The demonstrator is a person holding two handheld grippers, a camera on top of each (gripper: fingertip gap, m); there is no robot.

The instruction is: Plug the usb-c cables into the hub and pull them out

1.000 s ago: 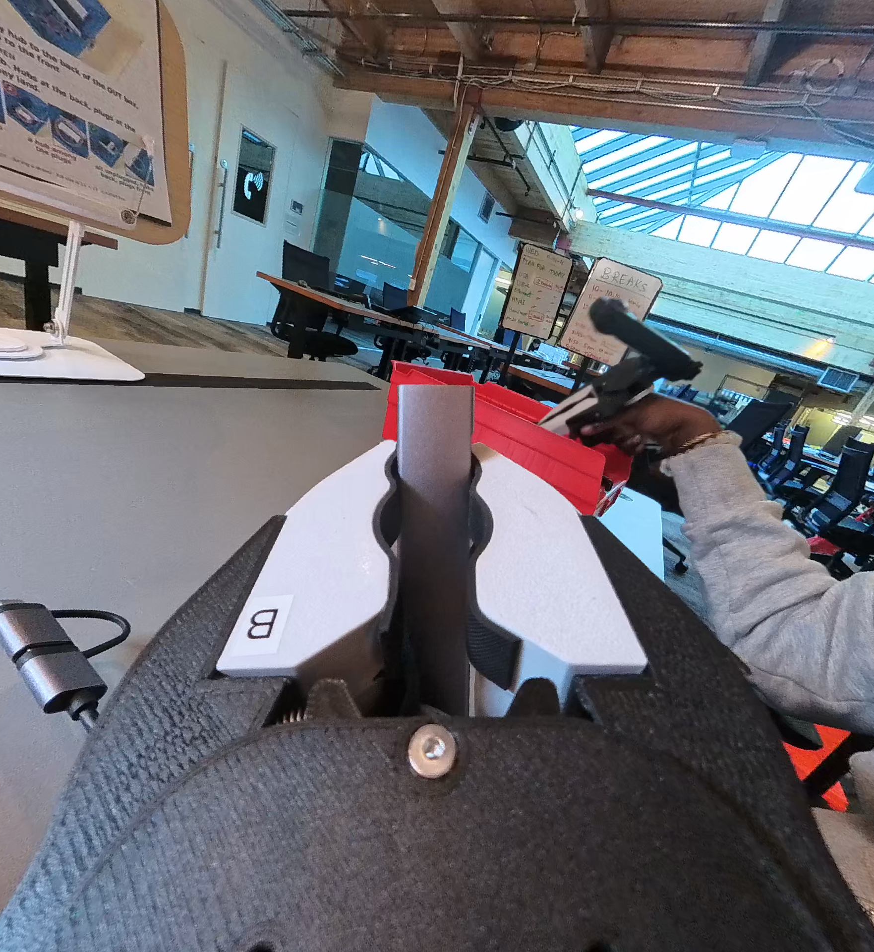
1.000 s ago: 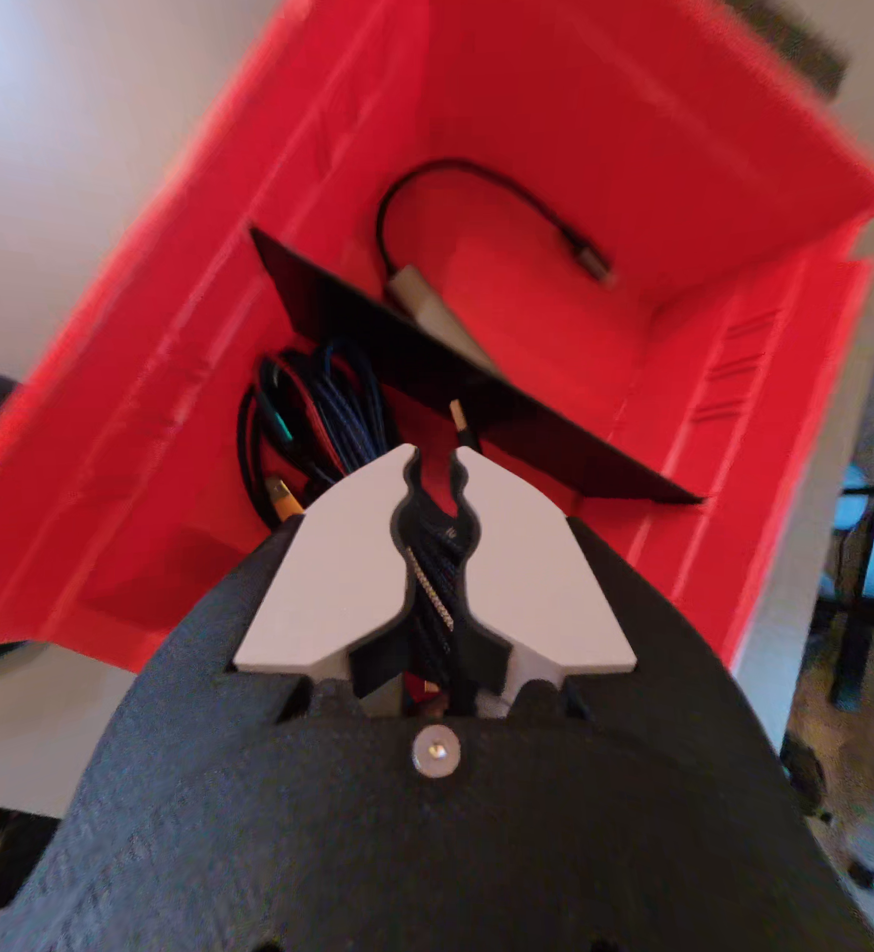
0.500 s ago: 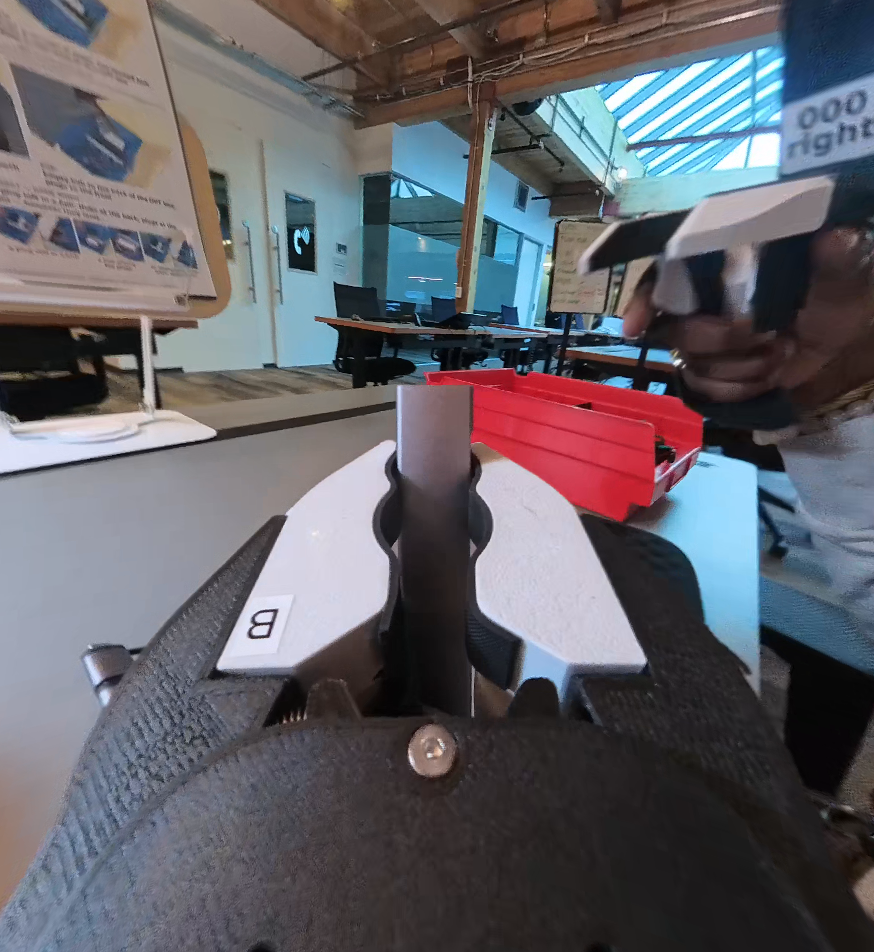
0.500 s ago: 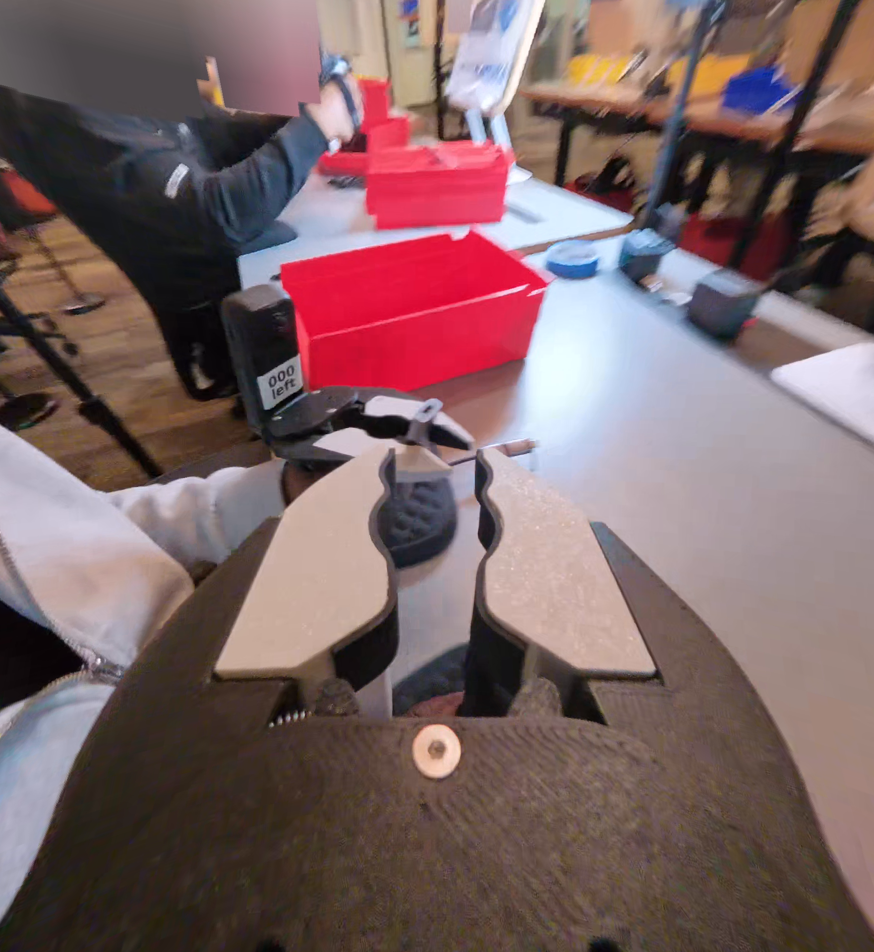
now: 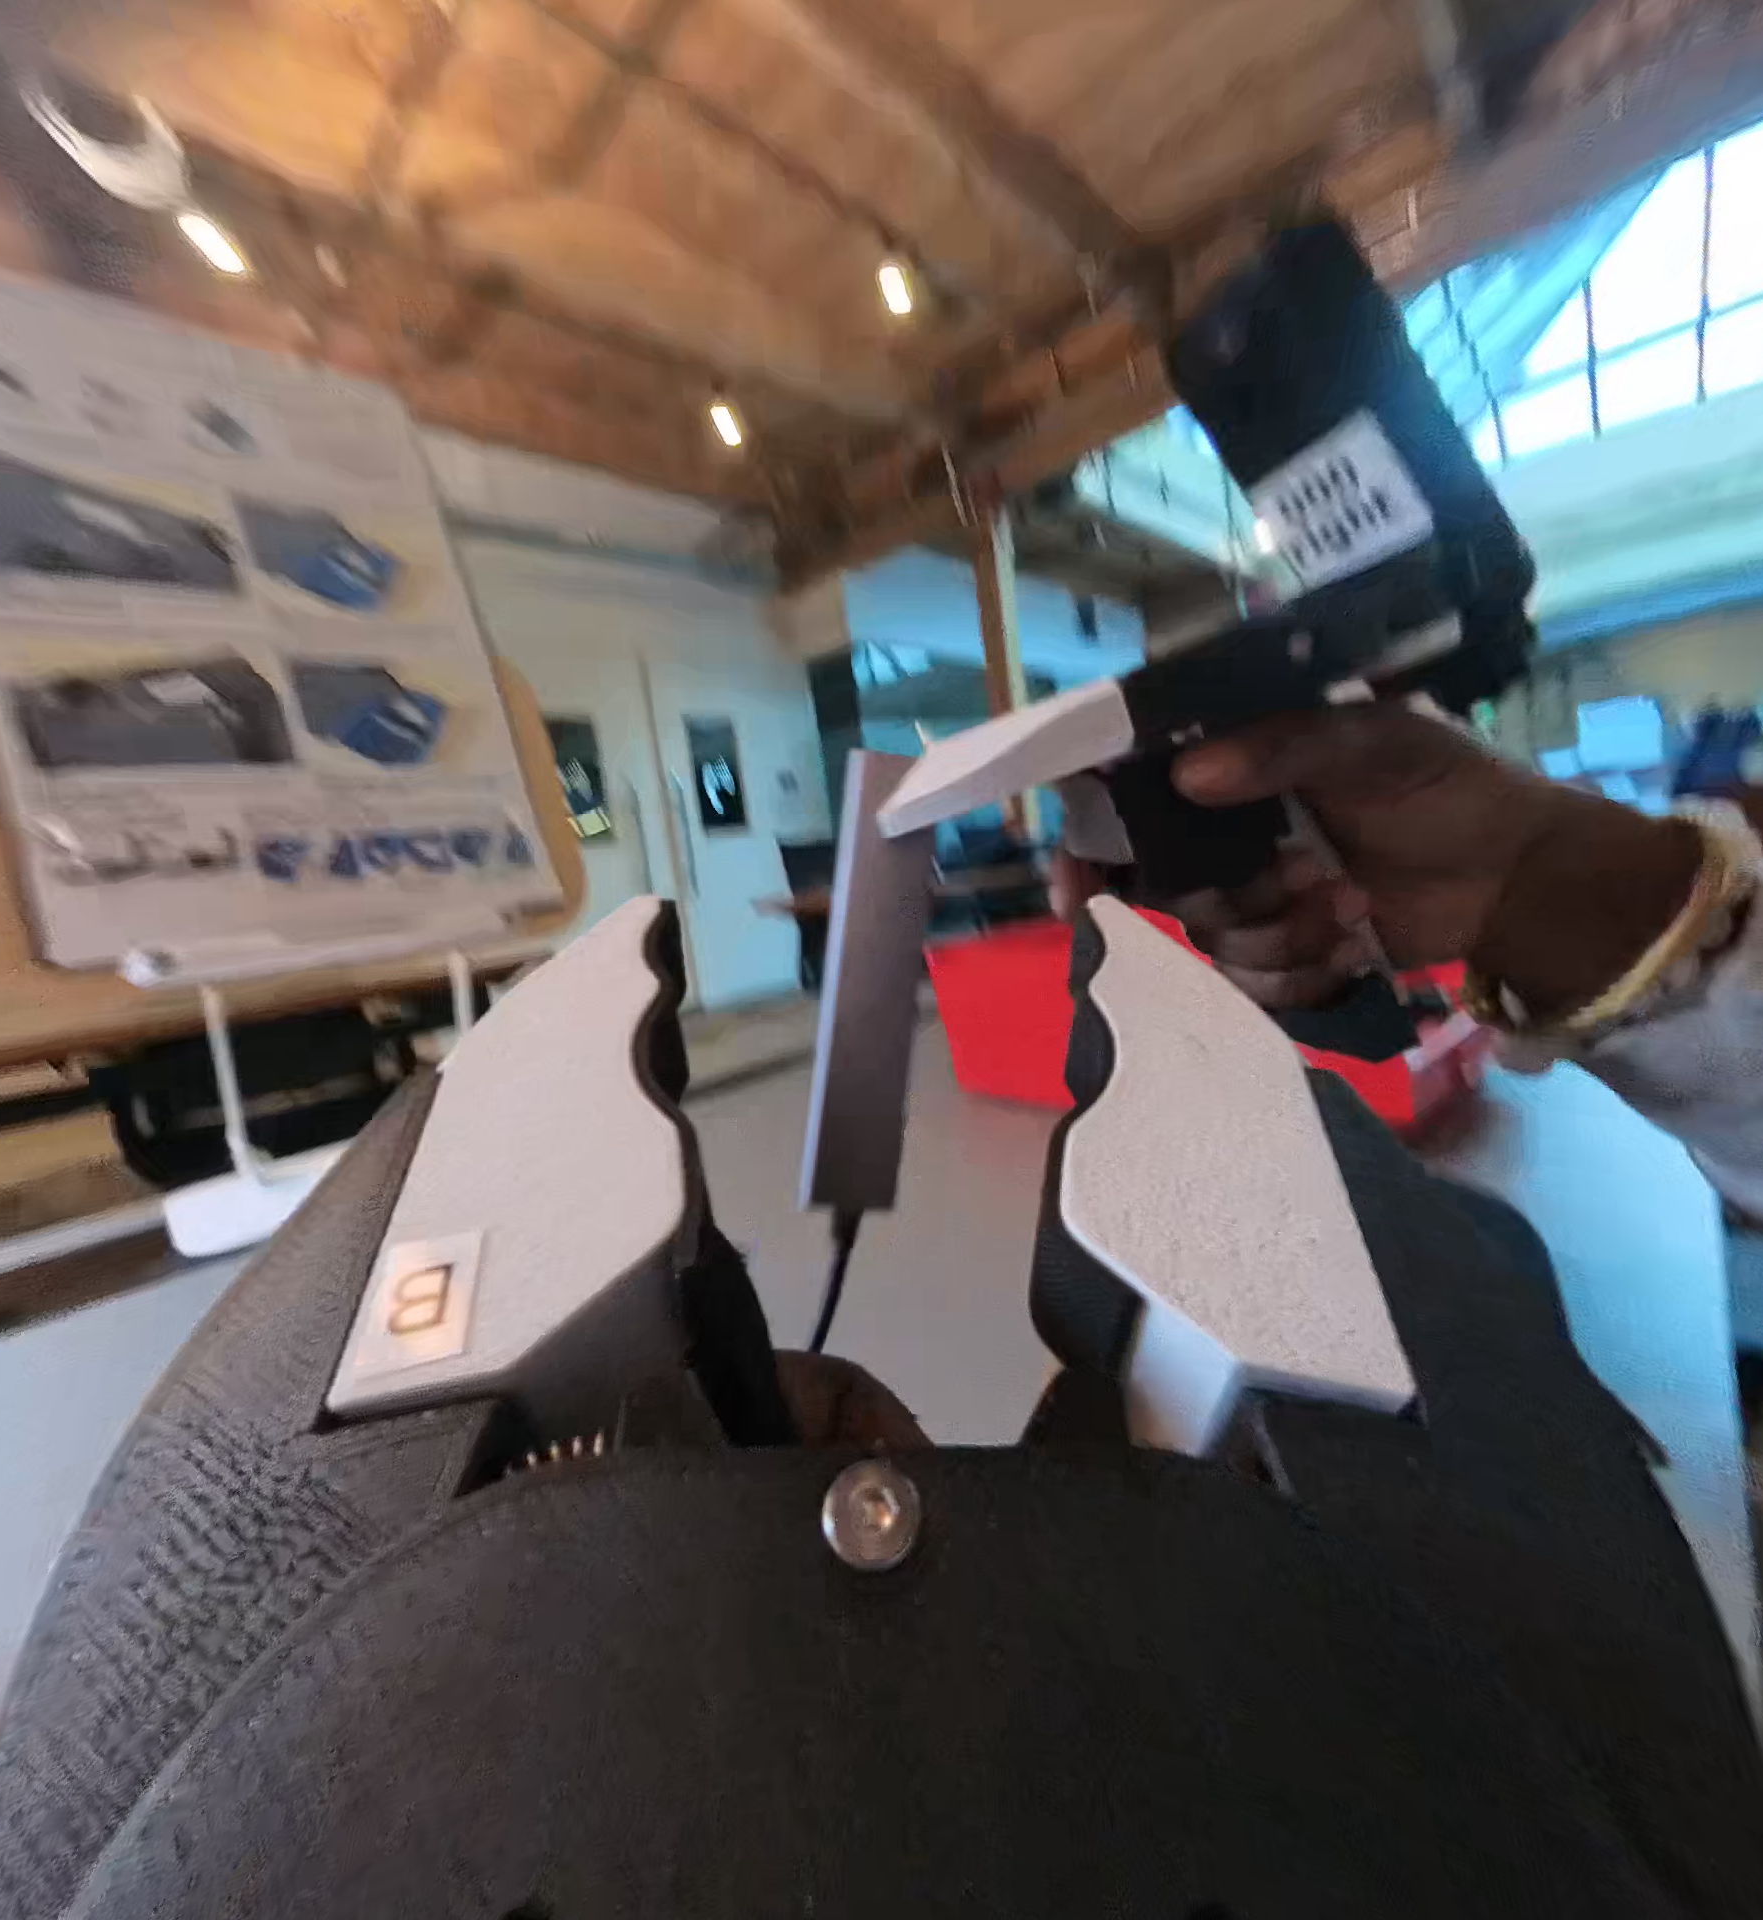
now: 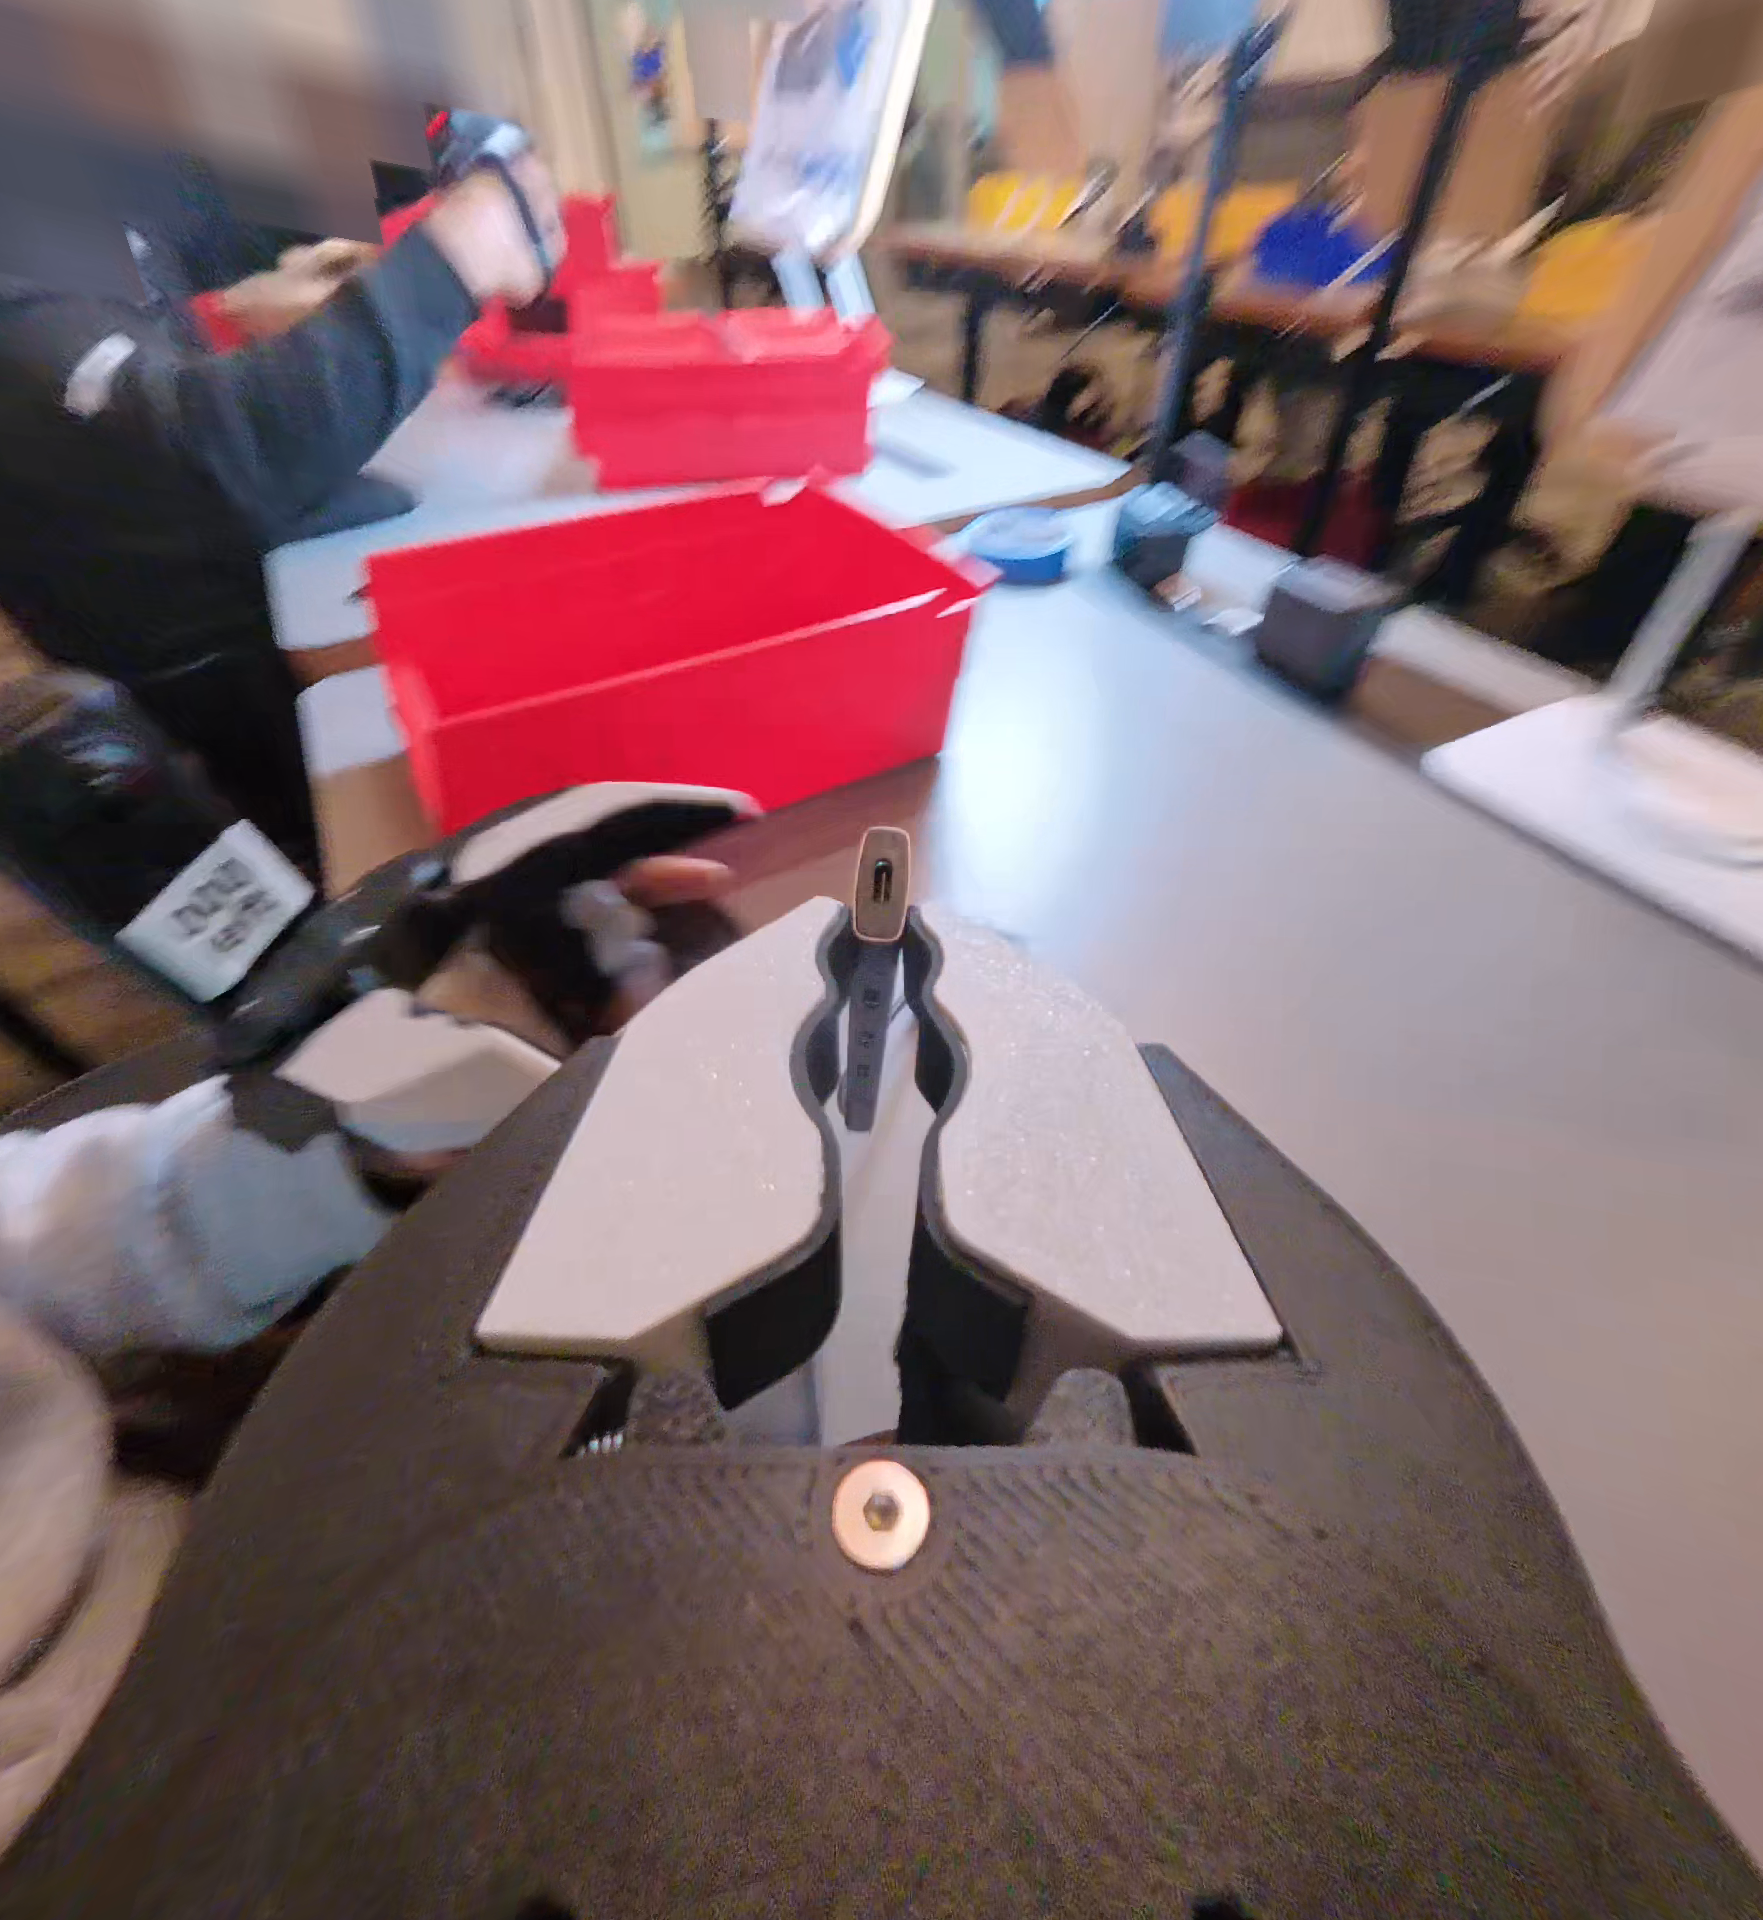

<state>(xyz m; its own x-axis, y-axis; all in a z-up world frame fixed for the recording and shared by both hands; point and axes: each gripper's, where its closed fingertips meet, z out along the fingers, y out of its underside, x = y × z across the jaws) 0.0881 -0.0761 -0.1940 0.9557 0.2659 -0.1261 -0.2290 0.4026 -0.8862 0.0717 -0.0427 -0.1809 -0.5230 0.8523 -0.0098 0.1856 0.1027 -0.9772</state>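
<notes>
Gaping wide in the left wrist view, the left gripper (image 5: pixel 877 925) frames the grey hub (image 5: pixel 861 977), pinched at its top by the right gripper (image 5: pixel 918 821). Only the right wrist view shows the hub's end port (image 6: pixel 879 881) protruding between that gripper's clamped fingers (image 6: pixel 711 1122), with the red bin (image 6: pixel 669 655) behind on the table (image 6: pixel 1376 987).

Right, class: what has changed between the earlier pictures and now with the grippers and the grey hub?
The left gripper has opened and let go of the slim grey metal hub. The right gripper, open half a second ago, has closed on its top end. The red plastic bin stays on the grey table.
</notes>
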